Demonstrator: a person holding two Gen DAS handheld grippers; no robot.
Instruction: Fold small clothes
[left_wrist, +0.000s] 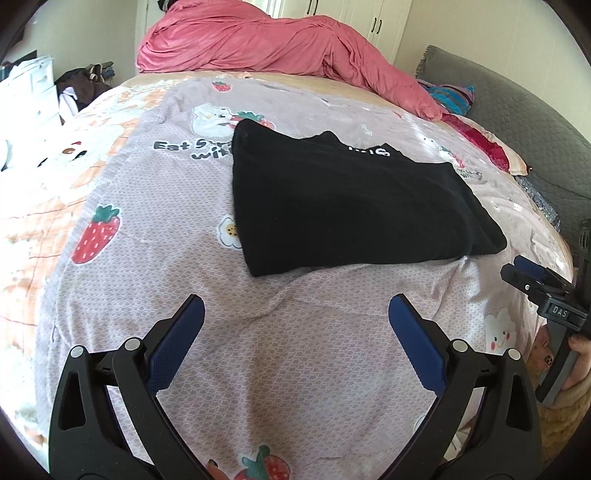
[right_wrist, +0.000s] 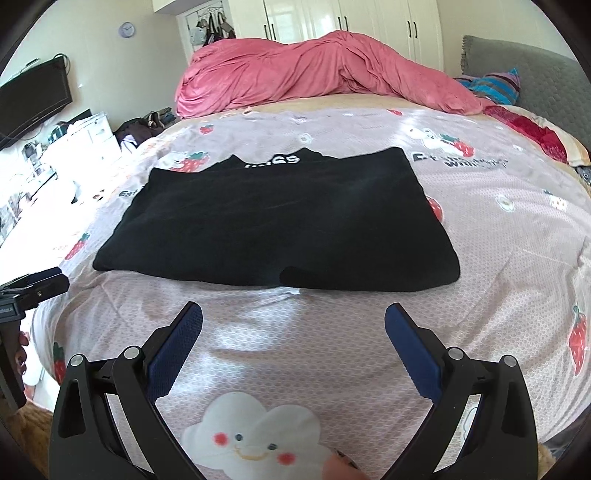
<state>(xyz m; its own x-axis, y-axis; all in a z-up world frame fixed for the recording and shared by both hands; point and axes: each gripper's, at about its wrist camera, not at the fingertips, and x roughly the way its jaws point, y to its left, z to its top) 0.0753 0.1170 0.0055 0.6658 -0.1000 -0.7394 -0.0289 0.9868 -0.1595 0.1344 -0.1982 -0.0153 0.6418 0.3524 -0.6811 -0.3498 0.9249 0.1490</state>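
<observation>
Left wrist view first: at the far left the printed bedspread (left_wrist: 155, 229) runs off toward white furniture, and the left gripper (left_wrist: 295, 310) hangs over bare fabric with its blue-padded fingers spread wide and nothing between them. Ahead of it and slightly to the right lies the black garment (left_wrist: 343, 206), already doubled into a rough rectangle, flat on the bedspread with a strip of white lettering showing at its far edge. Further right in the same view the right gripper (left_wrist: 532, 277) sits near the garment's near right corner, apart from it. From the right wrist view that gripper (right_wrist: 293, 317) is likewise wide open and empty, just short of the garment's (right_wrist: 277, 225) near folded edge, with the pink duvet (right_wrist: 317, 70) heaped at the far end of the bed. The garment looks like soft, light knit: it should drape and sag when lifted rather than hold a line, and the layers may slide apart. I would judge the best hold to be at the two near corners, one per gripper, pinching through every layer at the fold so the stack travels together.
</observation>
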